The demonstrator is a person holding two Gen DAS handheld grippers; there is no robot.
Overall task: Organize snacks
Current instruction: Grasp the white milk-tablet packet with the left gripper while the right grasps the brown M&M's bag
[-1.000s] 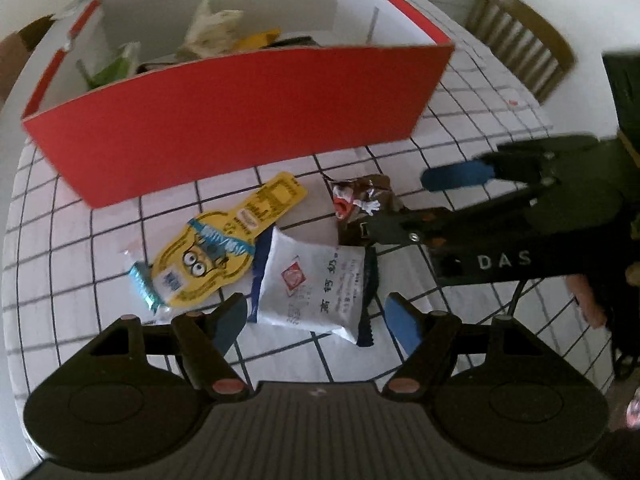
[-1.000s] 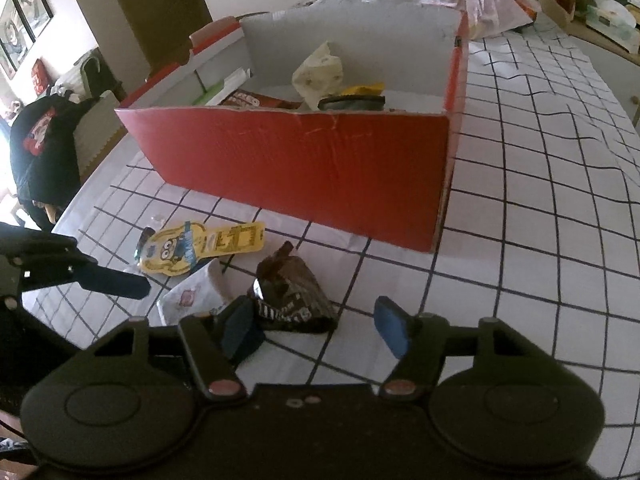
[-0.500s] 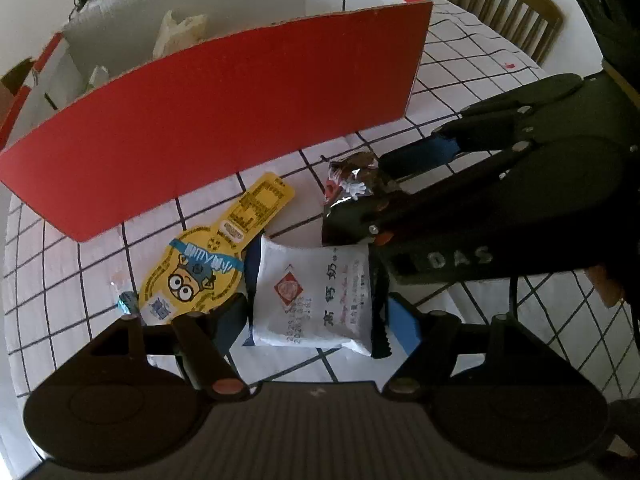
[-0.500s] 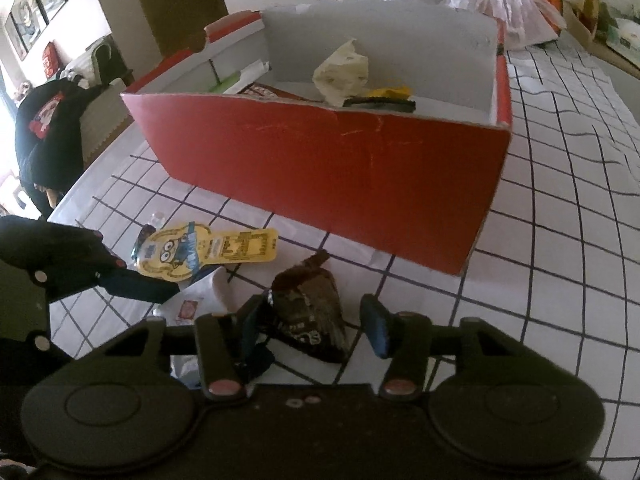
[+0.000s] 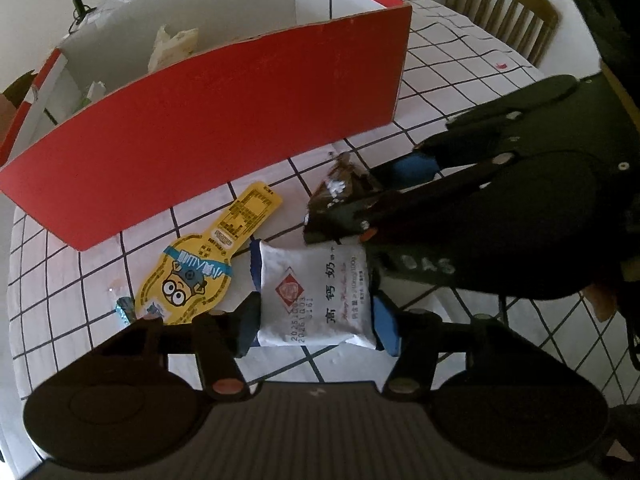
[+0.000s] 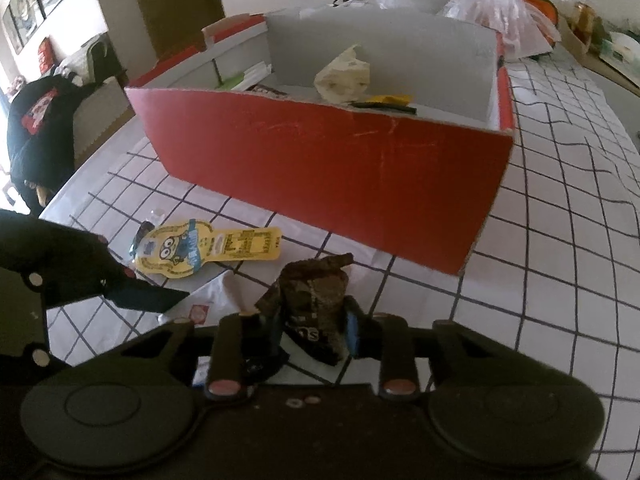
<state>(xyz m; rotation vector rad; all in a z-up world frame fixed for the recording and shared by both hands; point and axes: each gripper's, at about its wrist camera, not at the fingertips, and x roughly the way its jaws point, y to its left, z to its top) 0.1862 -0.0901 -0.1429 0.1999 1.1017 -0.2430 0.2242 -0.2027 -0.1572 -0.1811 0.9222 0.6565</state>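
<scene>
As its jaws close, the left gripper (image 5: 316, 320) pinches the white packet (image 5: 314, 294) on the checked tablecloth (image 6: 560, 240); the right gripper (image 6: 310, 326), also closing, squeezes the brown wrapper (image 6: 316, 300). Just beside them lies the yellow pouch (image 5: 208, 260), with the red box (image 6: 340, 172) behind.

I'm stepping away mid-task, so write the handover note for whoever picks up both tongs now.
Left tongs: closing around the white milk-snack packet, which lies on the checked tablecloth.
Right tongs: closing on the dark brown crinkled wrapper.
Done: several snacks already lie in the red cardboard box.
Left: box both packets, then the yellow cartoon-character pouch lying in front of the box.
</scene>
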